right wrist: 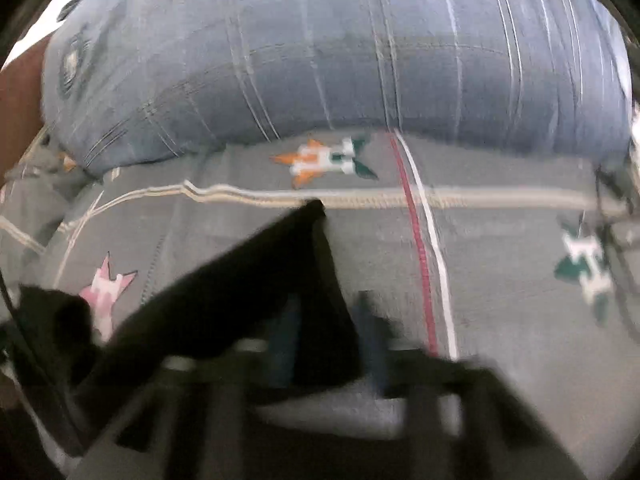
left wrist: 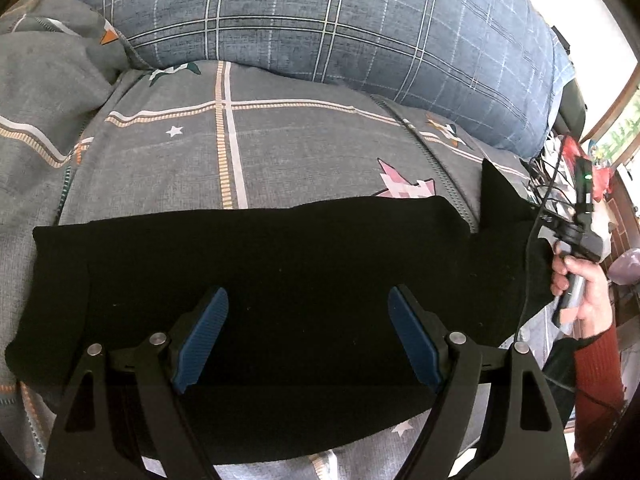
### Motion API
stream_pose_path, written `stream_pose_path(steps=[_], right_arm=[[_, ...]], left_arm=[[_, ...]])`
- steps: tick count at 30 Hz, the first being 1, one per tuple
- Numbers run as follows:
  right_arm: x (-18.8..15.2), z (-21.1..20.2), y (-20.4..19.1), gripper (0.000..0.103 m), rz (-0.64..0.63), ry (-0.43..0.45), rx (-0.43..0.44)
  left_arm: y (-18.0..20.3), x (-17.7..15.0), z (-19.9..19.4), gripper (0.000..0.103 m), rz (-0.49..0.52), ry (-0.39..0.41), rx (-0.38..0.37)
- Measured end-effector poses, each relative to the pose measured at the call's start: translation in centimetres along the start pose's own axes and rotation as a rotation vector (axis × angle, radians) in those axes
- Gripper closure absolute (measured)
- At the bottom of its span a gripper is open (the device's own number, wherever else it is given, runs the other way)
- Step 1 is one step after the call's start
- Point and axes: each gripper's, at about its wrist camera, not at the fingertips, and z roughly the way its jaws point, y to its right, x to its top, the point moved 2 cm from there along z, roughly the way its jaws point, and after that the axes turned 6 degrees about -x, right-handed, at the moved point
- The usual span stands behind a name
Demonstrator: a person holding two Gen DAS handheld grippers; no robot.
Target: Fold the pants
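Black pants (left wrist: 260, 272) lie flat across the grey patterned bedspread (left wrist: 300, 152), folded lengthwise. My left gripper (left wrist: 308, 328) hovers over their near half, blue pads wide open and empty. At the right end a hand holds my right gripper's handle (left wrist: 576, 248), and a black corner of the pants (left wrist: 500, 200) stands lifted there. The right wrist view is blurred: my right gripper (right wrist: 328, 344) is shut on a raised fold of the pants (right wrist: 260, 292), which drapes down to the left.
A large blue plaid pillow (left wrist: 340, 28) lies along the back of the bed and also shows in the right wrist view (right wrist: 340, 60). A rumpled grey cover (left wrist: 48, 80) bunches at the left. Cables and clutter (left wrist: 560, 168) sit beyond the bed's right edge.
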Motion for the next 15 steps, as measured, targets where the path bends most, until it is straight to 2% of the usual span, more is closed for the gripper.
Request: stream_pose_path(steps=[4,7,10,15], right_arm=[[-0.6,-6.3,1.5,0.097,0.074,0.12,0.013],[-2.6,-12.1,3.4,0.097,0.114,0.186,-0.019],[-5.3,-14.9,5.5,0.097,0.16,0.161,-0.059],[-9.7,-12.7,7.7,0.097,0.206,0.031,-0.098]], left_arm=[[0.0,-0.1,-0.3,0.02,-0.004,0.008,-0.011],[-0.1,-0.2,-0.3,0.02,-0.005,0.009,-0.012],[0.2,-0.3,-0.2,0.02,-0.002,0.015,-0.011],[0.6,-0.4,-0.2,0.02,0.003,0.018,0.004]])
